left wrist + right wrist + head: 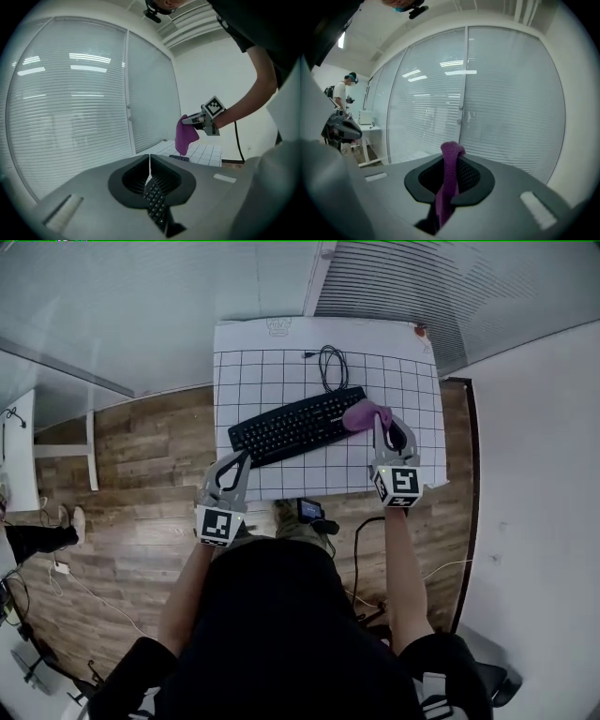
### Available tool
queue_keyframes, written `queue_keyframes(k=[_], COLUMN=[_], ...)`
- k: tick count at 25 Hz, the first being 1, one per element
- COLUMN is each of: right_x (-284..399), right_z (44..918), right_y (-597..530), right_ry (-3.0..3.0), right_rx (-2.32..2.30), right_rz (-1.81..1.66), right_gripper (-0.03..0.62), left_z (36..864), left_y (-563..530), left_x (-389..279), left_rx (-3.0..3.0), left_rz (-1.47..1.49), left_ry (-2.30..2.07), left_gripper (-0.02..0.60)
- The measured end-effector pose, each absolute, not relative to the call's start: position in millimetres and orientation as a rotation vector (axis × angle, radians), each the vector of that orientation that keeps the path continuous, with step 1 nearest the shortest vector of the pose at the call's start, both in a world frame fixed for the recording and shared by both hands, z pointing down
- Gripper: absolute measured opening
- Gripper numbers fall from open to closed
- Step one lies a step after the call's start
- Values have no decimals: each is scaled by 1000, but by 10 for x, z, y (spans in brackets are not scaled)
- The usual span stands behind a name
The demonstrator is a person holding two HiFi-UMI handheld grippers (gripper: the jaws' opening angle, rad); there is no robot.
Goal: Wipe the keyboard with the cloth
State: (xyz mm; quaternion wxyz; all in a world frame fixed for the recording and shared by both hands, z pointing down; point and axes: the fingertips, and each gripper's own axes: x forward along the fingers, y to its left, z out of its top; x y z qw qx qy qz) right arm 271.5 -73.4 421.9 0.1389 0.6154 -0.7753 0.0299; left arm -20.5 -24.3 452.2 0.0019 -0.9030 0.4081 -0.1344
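Observation:
A black keyboard (pixel 298 425) lies slanted on the white grid mat (pixel 281 371) of a small table. My right gripper (pixel 379 420) is shut on a purple cloth (pixel 362 413), which hangs just over the keyboard's right end. In the right gripper view the cloth (pixel 449 183) sticks up and trails down between the closed jaws. My left gripper (pixel 246 457) is shut and holds nothing, its tips by the keyboard's front left corner. In the left gripper view a strip of keys (pixel 154 201) shows below the closed jaws, with the cloth (pixel 186 133) hanging from the right gripper (pixel 188 121) beyond.
The keyboard's black cable (pixel 331 367) is coiled on the mat behind it. A small dark device (pixel 310 511) sits at the table's near edge. Glass walls with blinds stand behind the table. A white side table (pixel 19 446) is at the left, and a person (pixel 343 93) stands far off.

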Motion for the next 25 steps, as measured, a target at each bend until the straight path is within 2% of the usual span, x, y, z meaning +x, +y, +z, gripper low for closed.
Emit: queue_keyframes(k=[6, 9, 14, 20, 23, 25], right_x=[3099, 3322, 3630, 3219, 3194, 3215], right_z=[4523, 4545, 4663, 5885, 6196, 6318], right_y=[-1203, -1339, -1585, -1589, -1590, -1618], right_ry=[-2125, -2051, -1955, -2044, -2056, -2040], right_rx=[1698, 1708, 1791, 1417, 1399, 1411], right_rz=[21, 3, 36, 367, 501, 553], right_gripper=[43, 43, 43, 46, 46, 49], left_z=[5225, 5456, 5782, 6364, 6499, 6559], left_y=[-325, -286, -231, -49, 13, 37], left_x=[-548, -588, -488, -547, -567, -569], left_rx=[-2880, -2882, -2879, -2872, -2884, -2896], left_rz=[-570, -658, -784, -1075, -1147, -1179], left_ry=[1441, 1471, 1443, 1434, 1400, 1369], left_gripper=[2, 43, 74, 101, 118, 155])
